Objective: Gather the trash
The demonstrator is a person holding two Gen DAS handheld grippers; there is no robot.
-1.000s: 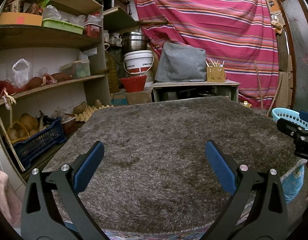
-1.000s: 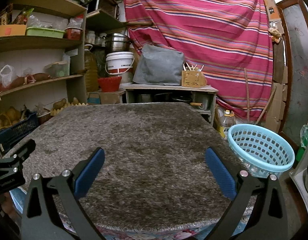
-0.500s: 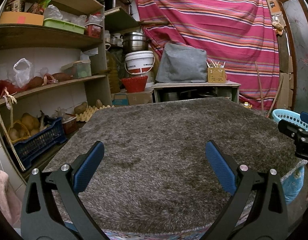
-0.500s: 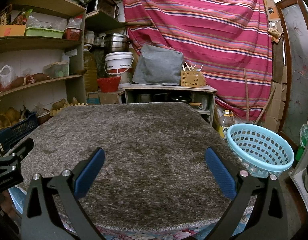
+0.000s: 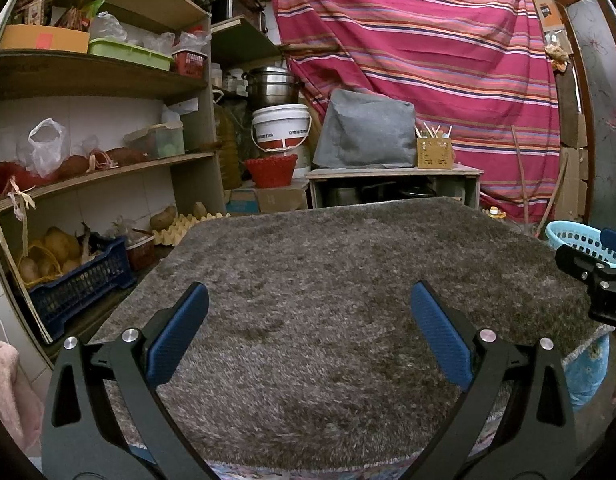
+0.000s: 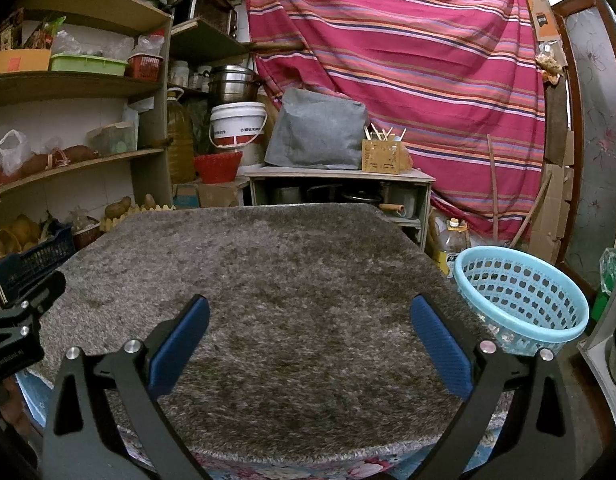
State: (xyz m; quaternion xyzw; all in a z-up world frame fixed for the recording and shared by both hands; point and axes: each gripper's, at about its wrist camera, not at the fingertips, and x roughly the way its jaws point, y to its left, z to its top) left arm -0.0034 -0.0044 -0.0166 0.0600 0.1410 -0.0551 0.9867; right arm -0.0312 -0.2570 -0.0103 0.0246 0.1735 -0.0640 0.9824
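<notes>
Blue basket (image 5: 576,236) half hidden, right gripper (image 6: 308,320) gaping

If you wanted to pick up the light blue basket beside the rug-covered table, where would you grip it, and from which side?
I would take the light blue basket by its rolled rim, probably with the right tool, coming from above on the side nearest the table. The basket tilts with its mouth open upward, so the rim is exposed and thin enough to pinch; the perforated wall curves away.
</notes>
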